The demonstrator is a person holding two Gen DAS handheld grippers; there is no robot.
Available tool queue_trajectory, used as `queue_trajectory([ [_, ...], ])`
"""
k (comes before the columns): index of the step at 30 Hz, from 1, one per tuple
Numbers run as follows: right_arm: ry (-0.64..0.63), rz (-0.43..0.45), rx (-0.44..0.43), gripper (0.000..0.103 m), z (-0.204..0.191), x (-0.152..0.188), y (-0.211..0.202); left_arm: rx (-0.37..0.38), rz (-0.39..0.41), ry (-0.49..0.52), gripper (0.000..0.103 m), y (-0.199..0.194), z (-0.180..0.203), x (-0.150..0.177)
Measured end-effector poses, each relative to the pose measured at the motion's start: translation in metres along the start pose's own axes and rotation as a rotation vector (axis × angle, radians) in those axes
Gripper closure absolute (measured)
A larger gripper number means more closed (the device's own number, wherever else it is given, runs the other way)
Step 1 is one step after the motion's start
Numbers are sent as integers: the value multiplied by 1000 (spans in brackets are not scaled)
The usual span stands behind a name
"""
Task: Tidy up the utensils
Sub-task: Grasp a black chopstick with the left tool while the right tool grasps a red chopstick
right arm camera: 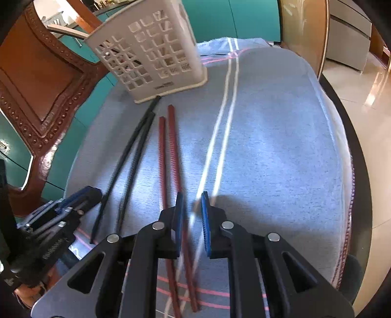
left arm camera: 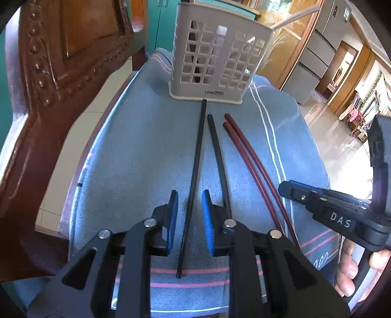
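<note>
Two black chopsticks (left arm camera: 195, 171) (right arm camera: 127, 156) and two dark red chopsticks (left arm camera: 251, 161) (right arm camera: 168, 156) lie on a blue-grey towel (left arm camera: 136, 151) (right arm camera: 273, 137), pointing at a beige slotted utensil holder (left arm camera: 217, 53) (right arm camera: 151, 49) that stands at the far end. My left gripper (left arm camera: 189, 195) is open, its jaws either side of one black chopstick, not closed on it. My right gripper (right arm camera: 191, 195) is open and empty, low over the towel; one red chopstick runs between its jaws. It also shows in the left wrist view (left arm camera: 293, 192).
A carved brown wooden chair back (left arm camera: 63, 73) (right arm camera: 39, 80) stands close at the left. The towel covers a round table whose dark rim (right arm camera: 359, 151) curves at the right. Teal cabinets (right arm camera: 244, 17) and a tiled floor (left arm camera: 330, 122) lie beyond.
</note>
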State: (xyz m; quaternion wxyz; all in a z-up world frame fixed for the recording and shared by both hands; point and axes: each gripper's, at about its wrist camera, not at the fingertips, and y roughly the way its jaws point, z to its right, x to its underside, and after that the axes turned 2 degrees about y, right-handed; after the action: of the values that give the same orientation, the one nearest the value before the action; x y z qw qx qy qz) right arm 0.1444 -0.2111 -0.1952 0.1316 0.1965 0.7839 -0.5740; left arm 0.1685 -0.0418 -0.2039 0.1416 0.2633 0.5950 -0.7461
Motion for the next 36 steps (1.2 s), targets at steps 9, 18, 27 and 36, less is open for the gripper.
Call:
queue_trajectory([
  [9, -55, 11, 94, 88, -20, -7, 20, -30, -27, 12, 82, 19, 4, 2],
  [18, 25, -5, 129, 95, -1, -3, 9, -21, -67, 4, 95, 11, -1, 13],
  [27, 24, 14, 165, 89, 22, 9, -19, -10, -84, 27, 95, -4, -5, 31],
  [36, 23, 1, 185, 85, 25, 8, -9, -37, -79, 38, 90, 2, -4, 26],
])
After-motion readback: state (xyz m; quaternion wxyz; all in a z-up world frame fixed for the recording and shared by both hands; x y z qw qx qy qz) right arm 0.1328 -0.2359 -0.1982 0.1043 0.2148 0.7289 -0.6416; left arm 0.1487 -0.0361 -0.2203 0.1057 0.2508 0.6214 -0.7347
